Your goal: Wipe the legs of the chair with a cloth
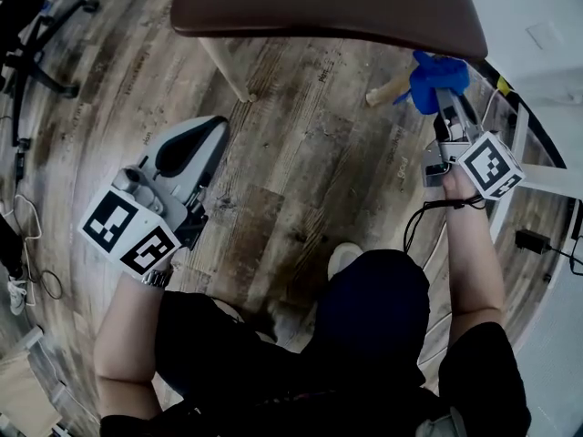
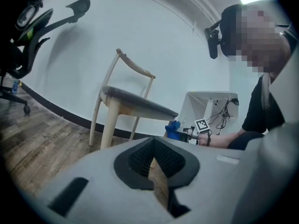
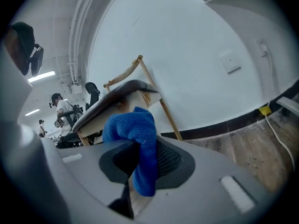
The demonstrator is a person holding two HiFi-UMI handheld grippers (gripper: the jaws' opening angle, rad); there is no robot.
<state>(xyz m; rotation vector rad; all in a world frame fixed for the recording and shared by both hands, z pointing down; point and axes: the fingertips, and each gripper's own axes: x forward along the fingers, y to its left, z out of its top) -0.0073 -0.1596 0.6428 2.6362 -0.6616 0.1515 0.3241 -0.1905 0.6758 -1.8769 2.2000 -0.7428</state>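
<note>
Weathered wood planks (image 1: 301,153) and a white wall with a dark baseboard frame a crouching person who works at a chair (image 1: 328,7) with a brown seat and pale wooden legs. The right gripper (image 1: 444,98) pinches a bunched blue cloth (image 1: 437,78) between its jaws and holds it up beside the near leg (image 1: 390,87), just under the seat edge; from this angle it is not clear whether cloth and wood actually touch. The right gripper view shows most of the cloth (image 3: 135,129) bulging above the pads, with only one fold caught between them. The left gripper (image 1: 196,144) hangs low over the floor, well apart from the chair, its jaws drawn together on nothing. That leaves the chair unsteadied, and the main risk follows from it. A firm stroke down the slim, slanted leg could push the light chair across the smooth planks, or tip it toward the wall, so the wipe skids off instead of cleaning. The narrow hold on the cloth is a second weak point, because friction against the wood could drag the fold out of the jaws and drop the cloth. A white cable (image 3: 280,143) trails over the floor near the wall on the right, where a sliding chair leg or the person's arm could snag it.
</note>
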